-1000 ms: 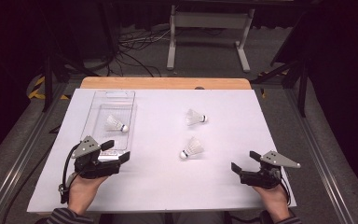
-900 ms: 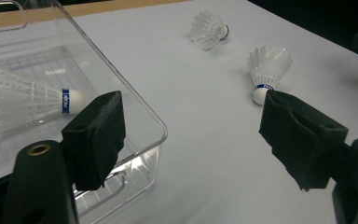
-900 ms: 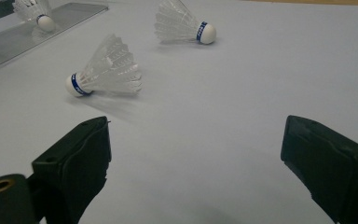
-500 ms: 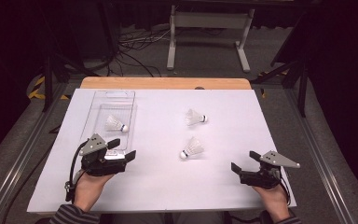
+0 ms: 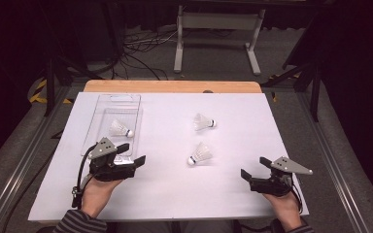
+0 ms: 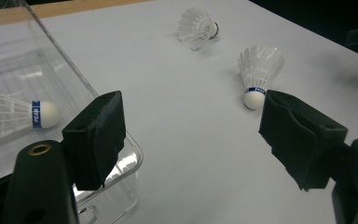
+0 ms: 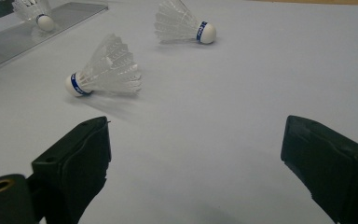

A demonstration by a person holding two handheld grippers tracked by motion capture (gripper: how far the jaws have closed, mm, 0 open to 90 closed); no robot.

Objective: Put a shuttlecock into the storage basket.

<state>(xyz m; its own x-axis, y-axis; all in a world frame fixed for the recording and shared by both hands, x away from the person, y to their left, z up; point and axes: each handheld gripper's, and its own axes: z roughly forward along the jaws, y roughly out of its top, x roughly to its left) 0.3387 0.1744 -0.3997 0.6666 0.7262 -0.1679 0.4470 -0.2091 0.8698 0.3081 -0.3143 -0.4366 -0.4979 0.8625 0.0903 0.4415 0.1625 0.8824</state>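
Observation:
Three white shuttlecocks with blue bands lie here. One shuttlecock (image 5: 120, 128) (image 6: 23, 114) rests inside a clear plastic tray (image 5: 91, 141) (image 6: 135, 156) at the left. A second shuttlecock (image 5: 201, 153) (image 6: 259, 70) (image 7: 106, 70) lies mid-table, and a third (image 5: 203, 122) (image 6: 196, 27) (image 7: 182, 23) lies beyond it. My left gripper (image 5: 132, 153) (image 6: 191, 135) is open at the tray's near right corner with nothing between its jaws. My right gripper (image 5: 254, 167) (image 7: 196, 163) is open and holds nothing, low at the front right, pointing toward the middle shuttlecock.
A white sheet (image 5: 175, 194) covers the table, with a wooden edge (image 5: 175, 86) at the back. Metal rails run along both sides. A white stand (image 5: 216, 29) and cables sit on the floor behind.
My left gripper has shifted slightly to the right along the tray's near end. The right gripper and the shuttlecocks have stayed put.

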